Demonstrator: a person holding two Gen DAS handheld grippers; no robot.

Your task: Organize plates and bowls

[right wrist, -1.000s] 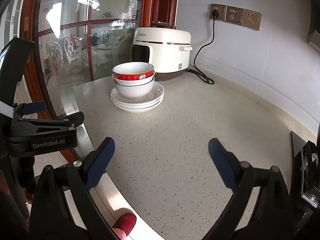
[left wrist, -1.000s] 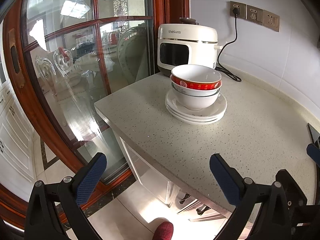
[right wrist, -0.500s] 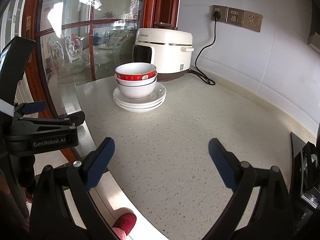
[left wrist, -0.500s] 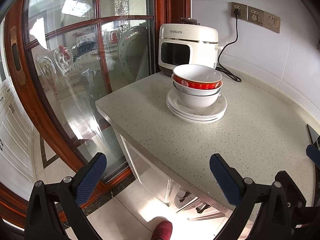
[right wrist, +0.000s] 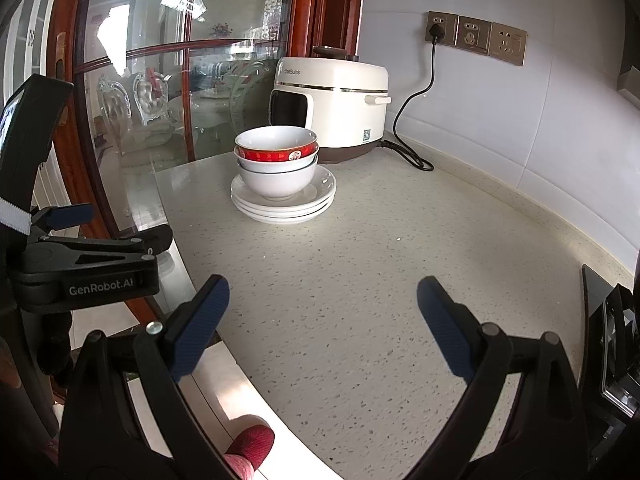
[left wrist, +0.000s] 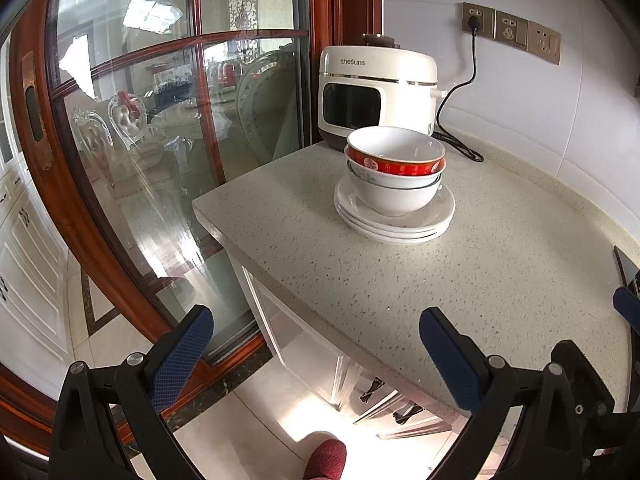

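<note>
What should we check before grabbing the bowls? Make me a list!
1. Left gripper jaws wide open, nothing held: ok.
2. Right gripper jaws wide open, nothing held: ok.
3. Red bowl sits on top, nested level in the white bowl: ok.
4. Plates stacked evenly under the bowls: ok.
5. Countertop bare between grippers and stack: ok.
6. Where the dishes should go: cannot tell.

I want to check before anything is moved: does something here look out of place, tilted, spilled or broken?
Nothing stands out. The bowls are nested upright on the stack of plates, centred, on the counter. No spill or chip shows. The cooker stands behind them, plugged in. Both the left gripper and the right gripper are open and empty.
</note>
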